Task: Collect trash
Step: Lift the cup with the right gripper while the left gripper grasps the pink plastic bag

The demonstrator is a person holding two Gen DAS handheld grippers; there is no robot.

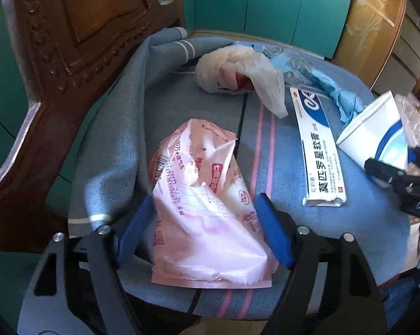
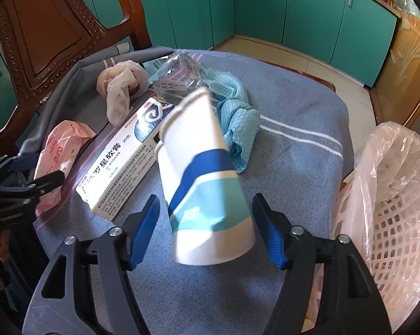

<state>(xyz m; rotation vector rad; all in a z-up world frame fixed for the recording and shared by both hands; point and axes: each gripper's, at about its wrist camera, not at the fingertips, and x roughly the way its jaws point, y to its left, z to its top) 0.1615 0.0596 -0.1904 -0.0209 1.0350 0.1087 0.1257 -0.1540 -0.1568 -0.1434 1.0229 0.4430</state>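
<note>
the left gripper (image 1: 204, 220) points steeply down, blue pads splayed toward 10 and 2 o'clock, jaws apart. the right gripper (image 2: 204, 223) tilts down likewise, its pads (image 2: 144, 229) spread wide, touching nothing.

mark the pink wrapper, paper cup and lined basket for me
pink wrapper (image 1: 204, 212): left wrist view, crumpled middle.
paper cup (image 2: 207, 195): right wrist view, striped side wall.
lined basket (image 2: 396, 223): right wrist view, lattice wall.

On the cloth-covered seat (image 2: 293, 128), seen from the right wrist, the paper cup (image 2: 204, 184) lies at centre. The ointment box (image 2: 126, 162) lies at its nine o'clock, the wrapper (image 2: 62, 150) beyond that, and the rag (image 2: 235, 122) at one o'clock. The crumpled bag (image 2: 120, 89) lies at eleven, and the lined basket (image 2: 391, 209) stands at three, off the seat's edge.
</note>
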